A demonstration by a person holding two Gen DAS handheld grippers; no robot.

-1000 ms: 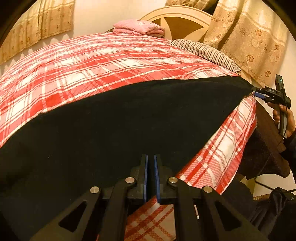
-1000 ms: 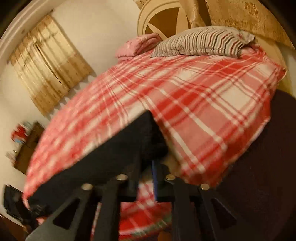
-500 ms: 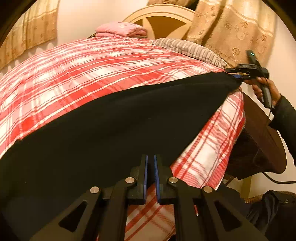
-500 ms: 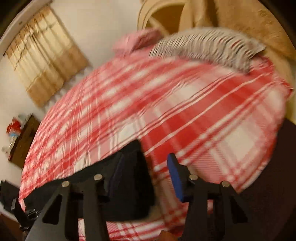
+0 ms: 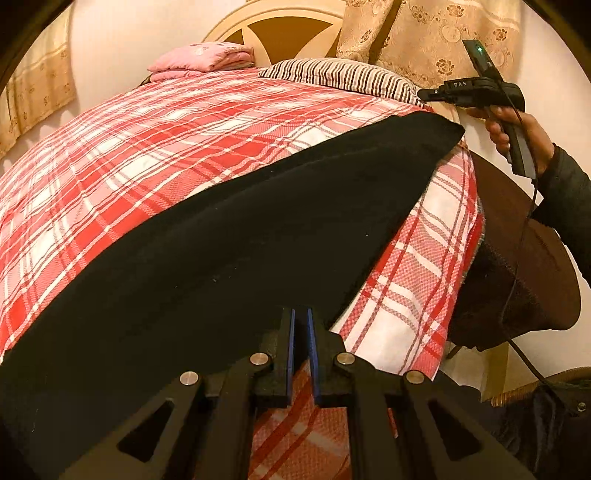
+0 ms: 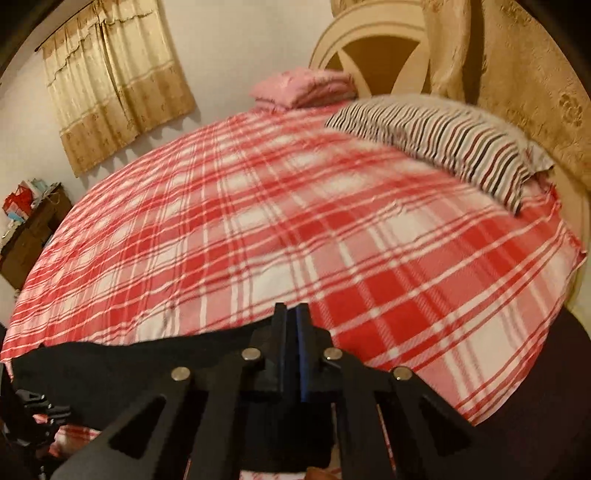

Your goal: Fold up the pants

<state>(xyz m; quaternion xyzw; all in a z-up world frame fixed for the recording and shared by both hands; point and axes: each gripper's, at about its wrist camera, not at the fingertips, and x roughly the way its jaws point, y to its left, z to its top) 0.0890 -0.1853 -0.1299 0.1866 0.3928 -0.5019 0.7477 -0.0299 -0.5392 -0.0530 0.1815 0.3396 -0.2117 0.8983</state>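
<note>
Black pants (image 5: 229, 251) lie stretched along the near edge of a bed with a red plaid cover (image 5: 166, 147). My left gripper (image 5: 300, 321) is shut at the pants' near edge, seemingly pinching the cloth. My right gripper (image 5: 424, 94), seen in the left wrist view, hovers just above and off the far corner of the pants (image 5: 439, 129). In the right wrist view the right gripper (image 6: 291, 317) has its jaws together with nothing between them; the pants (image 6: 147, 354) lie below it to the left.
A striped pillow (image 6: 443, 147) and a folded pink blanket (image 6: 303, 88) lie at the head of the bed by the headboard (image 5: 280, 29). A brown blanket (image 5: 517, 266) hangs off the bed's right side. A dresser (image 6: 33, 232) stands by the far wall.
The right gripper opened, let go of the pants' corner, rose off it and closed empty. The corner now lies on the bed. The left gripper stayed shut.
</note>
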